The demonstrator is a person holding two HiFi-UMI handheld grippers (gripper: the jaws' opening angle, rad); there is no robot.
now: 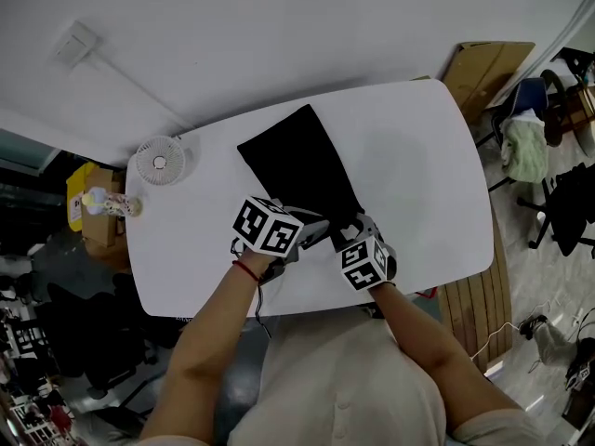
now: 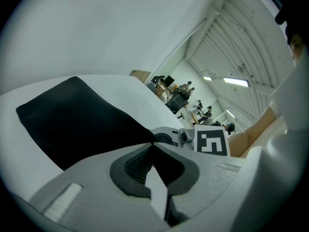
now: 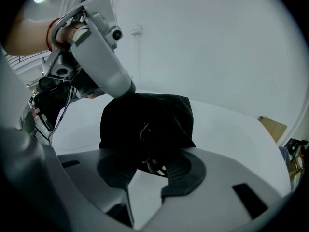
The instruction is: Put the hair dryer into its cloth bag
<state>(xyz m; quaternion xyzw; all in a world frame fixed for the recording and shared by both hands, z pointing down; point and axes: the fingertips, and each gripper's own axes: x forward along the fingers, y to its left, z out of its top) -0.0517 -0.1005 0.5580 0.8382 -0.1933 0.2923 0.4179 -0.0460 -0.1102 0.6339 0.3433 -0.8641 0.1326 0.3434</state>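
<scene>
Left gripper (image 2: 153, 146) of mine is clenched on the near corner of the black cloth bag (image 1: 297, 161), which lies on the white table (image 1: 418, 156). My right gripper (image 3: 153, 164), just beside the bag's near end, grips its bulging dark mouth; I cannot make out the hair dryer itself. Left of the bag stands a small white fan (image 1: 160, 160).

Your white table (image 1: 418, 156) has a small round fan (image 1: 160, 161) at its far left corner. Just beside the fan, at the table's left edge, is a small pale bottle (image 1: 110, 203). Beyond the far right corner a cardboard sheet (image 1: 483, 68) leans near the wall. To your right a chair (image 1: 525, 137) is draped with pale cloth. Wooden slats (image 1: 474, 305) lie on the floor at the near right corner. A wall box (image 1: 76, 43) is mounted high on the left.
</scene>
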